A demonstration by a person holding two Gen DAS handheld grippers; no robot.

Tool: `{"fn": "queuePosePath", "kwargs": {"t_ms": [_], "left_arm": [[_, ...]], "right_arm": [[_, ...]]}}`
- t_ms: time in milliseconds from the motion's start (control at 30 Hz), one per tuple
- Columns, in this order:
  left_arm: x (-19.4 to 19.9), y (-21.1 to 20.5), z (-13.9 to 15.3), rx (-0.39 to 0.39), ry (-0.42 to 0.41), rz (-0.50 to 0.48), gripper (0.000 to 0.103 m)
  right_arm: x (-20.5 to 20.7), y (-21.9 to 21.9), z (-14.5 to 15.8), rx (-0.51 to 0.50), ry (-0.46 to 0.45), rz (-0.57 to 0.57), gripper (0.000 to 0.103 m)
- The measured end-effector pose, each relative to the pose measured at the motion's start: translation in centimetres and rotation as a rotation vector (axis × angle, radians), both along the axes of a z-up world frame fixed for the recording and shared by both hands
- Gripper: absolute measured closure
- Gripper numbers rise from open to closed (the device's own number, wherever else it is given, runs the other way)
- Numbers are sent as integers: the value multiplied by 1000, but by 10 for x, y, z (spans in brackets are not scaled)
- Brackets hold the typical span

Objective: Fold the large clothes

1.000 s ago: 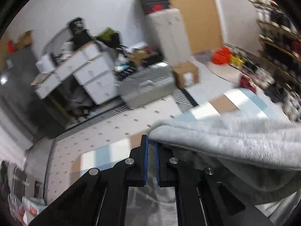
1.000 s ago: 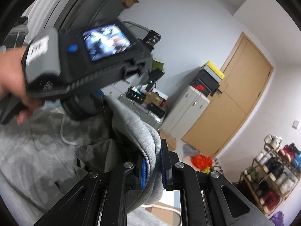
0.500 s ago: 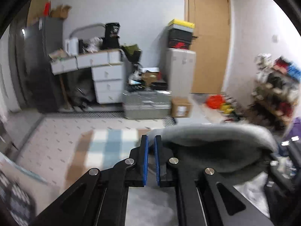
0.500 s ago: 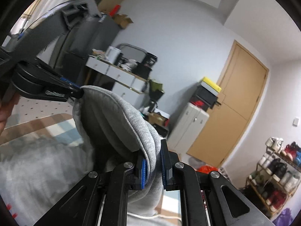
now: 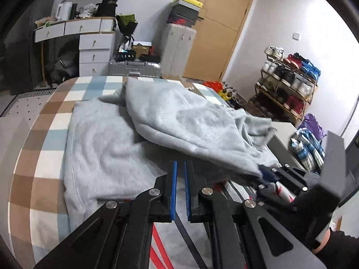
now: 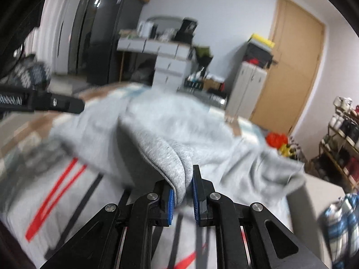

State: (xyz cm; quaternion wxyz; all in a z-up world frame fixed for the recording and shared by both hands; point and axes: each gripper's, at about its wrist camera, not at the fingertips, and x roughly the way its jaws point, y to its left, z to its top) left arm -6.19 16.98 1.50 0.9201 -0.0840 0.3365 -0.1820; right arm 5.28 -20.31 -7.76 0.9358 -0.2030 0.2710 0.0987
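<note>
One large light-grey fleece garment (image 5: 139,139) lay spread across a bed with a brown, blue and white checked cover (image 5: 38,148), one half folded over the other toward the bed's right edge, its surface soft and rumpled. Two black two-finger grippers with blue pads worked it. The left gripper (image 5: 180,192) hovered over the bed's near edge with its jaws nearly together and nothing between them. The right gripper (image 6: 182,192) was clenched on a thick rolled hem of the grey garment, lifted off the bed near the right edge; in the left view its tip (image 5: 263,174) met the fabric's corner. A grey sheet with red and black stripes (image 6: 67,179) covered the bed's near edge. A wooden rack (image 5: 289,83) held several pairs of shoes.
</note>
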Motion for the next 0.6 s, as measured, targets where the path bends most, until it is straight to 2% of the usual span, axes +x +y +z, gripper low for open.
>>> {"fn": "queuePosePath", "kwargs": {"t_ms": [100, 167, 200, 233, 267, 333, 400, 533, 600], "left_arm": [[6, 0, 10, -5, -17, 2, 98], [20, 2, 8, -21, 14, 1, 71], [28, 4, 1, -65, 44, -24, 39], [30, 9, -8, -121, 68, -41, 30], [39, 13, -15, -200, 109, -65, 30], [55, 14, -28, -295, 210, -71, 30], [77, 18, -38, -463, 292, -114, 30], [117, 28, -58, -759, 405, -100, 30], [135, 28, -69, -876, 456, -101, 30]], "right_arm": [[-1, -5, -5, -1, 38, -6, 90], [-1, -11, -1, 46, 41, -20, 89], [-2, -14, 5, 76, 27, -22, 90], [-2, -16, 10, 94, 8, -24, 90], [-4, -16, 16, 112, -18, -20, 90], [-9, -14, 24, 117, -70, 0, 90], [-15, -6, 27, 106, -117, 31, 90], [-21, 5, 32, 76, -181, 63, 90], [-21, 6, 34, 78, -196, 73, 90]]}}
